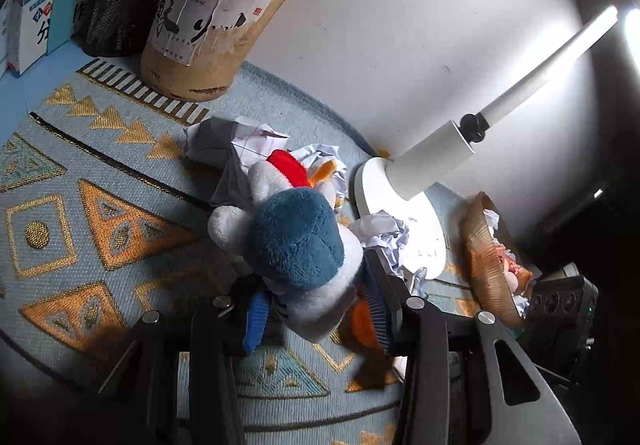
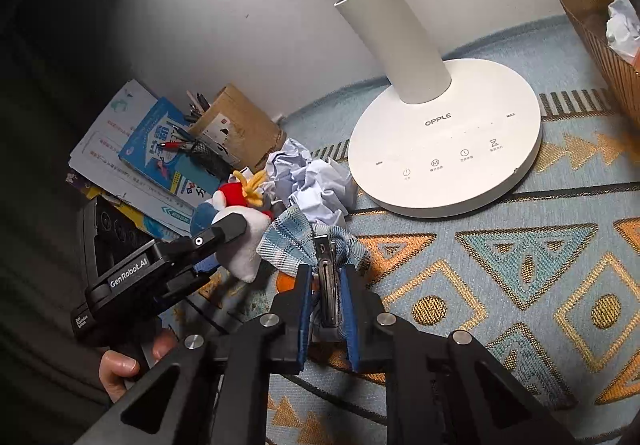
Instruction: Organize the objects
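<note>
Patterned mat (image 2: 500, 265), white wall (image 1: 400, 25)

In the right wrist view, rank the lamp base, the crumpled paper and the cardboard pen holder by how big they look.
1. Lamp base, clearly largest.
2. and 3. Crumpled paper and cardboard pen holder look similar; the holder stands farther back, so I won't rank them.

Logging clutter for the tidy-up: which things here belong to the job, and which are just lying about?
In the job:
- blue and white plush toy, clamped in left gripper
- plaid fabric hair clip, clamped in right gripper
- crumpled white paper balls
- brown wicker basket

Lying about:
- white desk lamp
- cardboard pen holder
- books
</note>
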A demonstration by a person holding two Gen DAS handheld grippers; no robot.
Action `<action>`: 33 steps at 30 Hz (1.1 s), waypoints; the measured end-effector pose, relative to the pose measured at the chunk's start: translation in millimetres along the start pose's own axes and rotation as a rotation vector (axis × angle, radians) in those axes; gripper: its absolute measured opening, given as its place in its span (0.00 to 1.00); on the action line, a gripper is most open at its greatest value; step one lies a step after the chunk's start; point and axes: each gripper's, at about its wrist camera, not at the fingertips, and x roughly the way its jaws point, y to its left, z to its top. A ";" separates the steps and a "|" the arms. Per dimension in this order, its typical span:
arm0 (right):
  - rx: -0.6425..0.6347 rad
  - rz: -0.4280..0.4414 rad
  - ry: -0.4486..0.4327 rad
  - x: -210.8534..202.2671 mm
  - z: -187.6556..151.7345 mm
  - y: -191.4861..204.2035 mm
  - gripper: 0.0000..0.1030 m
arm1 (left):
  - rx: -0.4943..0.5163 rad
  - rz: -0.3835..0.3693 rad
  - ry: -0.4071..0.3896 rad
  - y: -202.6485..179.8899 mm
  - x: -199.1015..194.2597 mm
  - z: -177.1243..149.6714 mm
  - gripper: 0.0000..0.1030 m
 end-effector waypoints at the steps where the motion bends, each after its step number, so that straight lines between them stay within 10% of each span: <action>1: 0.000 -0.002 -0.017 -8.5 -1.3 2.1 0.13 | 0.020 -0.012 0.007 -3.1 -8.2 -3.5 0.39; 7: -0.080 -0.169 -0.063 -41.6 -6.8 20.0 0.15 | 0.130 -0.054 0.041 -9.9 -43.6 -31.3 0.39; 15: -0.041 -0.148 0.120 11.8 -16.0 9.8 0.41 | 0.017 -0.098 0.079 29.6 -37.3 -40.1 0.39; 22: -0.116 -0.198 0.093 22.7 -12.3 17.2 0.62 | 0.010 -0.153 0.074 37.3 -30.2 -44.3 0.39; 24: -0.191 -0.261 0.099 28.3 -15.3 26.7 0.57 | 0.014 -0.155 0.083 36.8 -29.1 -45.2 0.39; 28: -0.271 -0.337 0.103 23.9 -26.7 34.0 0.14 | 0.051 -0.142 0.082 29.6 -29.4 -47.1 0.39; 33: -0.401 -0.552 0.037 -15.2 -42.5 44.7 0.13 | 0.106 -0.119 0.080 21.2 -30.8 -49.8 0.39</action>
